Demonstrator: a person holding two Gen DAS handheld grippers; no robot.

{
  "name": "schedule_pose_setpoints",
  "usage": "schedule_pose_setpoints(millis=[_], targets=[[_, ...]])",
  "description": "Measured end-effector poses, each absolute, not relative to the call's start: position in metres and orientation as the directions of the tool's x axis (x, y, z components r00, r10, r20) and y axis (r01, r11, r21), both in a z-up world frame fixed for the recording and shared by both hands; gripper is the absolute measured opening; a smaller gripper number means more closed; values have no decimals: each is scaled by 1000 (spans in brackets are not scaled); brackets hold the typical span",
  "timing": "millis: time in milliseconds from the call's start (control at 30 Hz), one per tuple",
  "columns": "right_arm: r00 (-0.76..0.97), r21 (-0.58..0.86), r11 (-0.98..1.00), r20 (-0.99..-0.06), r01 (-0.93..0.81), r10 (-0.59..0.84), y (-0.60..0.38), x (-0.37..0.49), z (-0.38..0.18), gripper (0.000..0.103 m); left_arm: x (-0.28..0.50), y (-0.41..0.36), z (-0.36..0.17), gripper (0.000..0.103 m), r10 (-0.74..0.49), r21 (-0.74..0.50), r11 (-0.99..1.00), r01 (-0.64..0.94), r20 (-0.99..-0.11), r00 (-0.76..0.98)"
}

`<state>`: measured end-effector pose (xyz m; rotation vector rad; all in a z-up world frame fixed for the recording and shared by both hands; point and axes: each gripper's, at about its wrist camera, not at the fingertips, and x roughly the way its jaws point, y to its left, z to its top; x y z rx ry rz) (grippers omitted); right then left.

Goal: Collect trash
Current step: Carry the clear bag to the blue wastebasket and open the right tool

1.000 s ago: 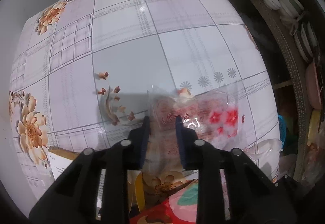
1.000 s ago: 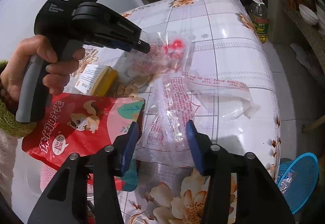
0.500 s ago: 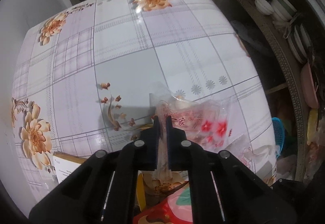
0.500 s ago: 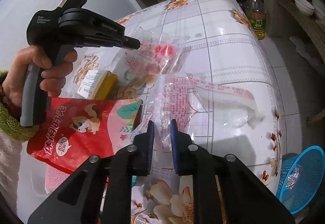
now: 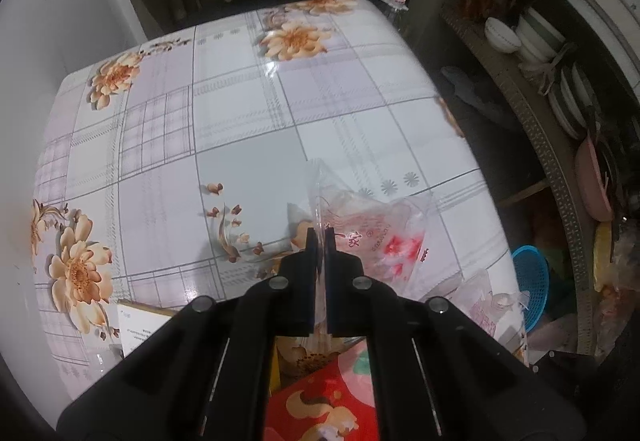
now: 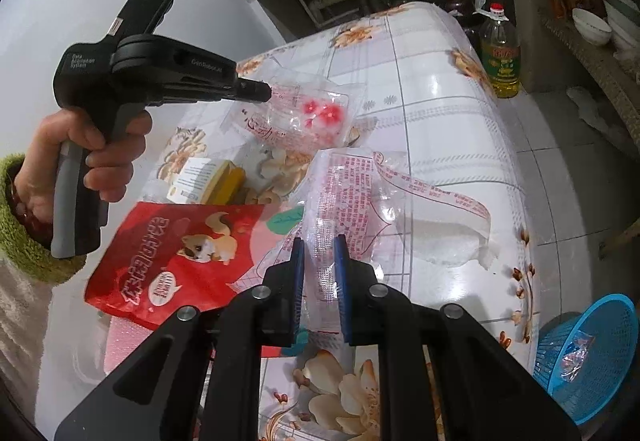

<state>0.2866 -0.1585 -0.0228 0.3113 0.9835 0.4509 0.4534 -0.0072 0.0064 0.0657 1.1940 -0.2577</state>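
My left gripper [image 5: 320, 237] is shut on the edge of a clear wrapper with red flowers [image 5: 384, 237], lifted a little off the flowered tablecloth; the right wrist view shows that same gripper [image 6: 262, 93] and flower wrapper [image 6: 316, 117] at upper left. My right gripper [image 6: 319, 245] is shut on a crumpled clear bag with red print [image 6: 360, 193], bunched between its blue pads. A red snack pouch [image 6: 180, 253] and a yellow box [image 6: 212, 181] lie on the table beside it.
A blue mesh basket [image 6: 588, 357] with a scrap inside stands on the floor at the table's right edge, also seen as the basket [image 5: 530, 281]. An oil bottle [image 6: 500, 53] stands past the far corner. Shelves with bowls [image 5: 504, 37] line the right side. A hand [image 6: 80, 157] holds the left gripper.
Both grippers went from open around their wrappers to shut on them. The left one has risen, pulling the flower wrapper up off the table; the right has bunched its bag and lifted slightly.
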Motion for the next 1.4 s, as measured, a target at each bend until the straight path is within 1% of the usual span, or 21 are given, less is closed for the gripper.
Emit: schedule_pose_setpoints(millis=[400,767,1000,1167,1400], targets=[[544,457,865,-681,-208,490,-179,268,5,15,437,-9,39,2,-196,-105,965,239,-896,398],[627,474,866,-628,-163,462,-219,231,35,15,411,-34,70,2,-250,-122,946,301,-867,431],[668,488,867,-613,-99,421,-258,200,41,15,383,-74,82,2,-285,-116,916,384,-862,420],[702,491,871,-611,-26,366,-299,171,41,15,359,-119,84,2,-318,-107,879,464,-857,405],[728,496,860,-634,122,262,-369,130,26,15,327,-195,64,2,-374,-133,816,563,-864,338]])
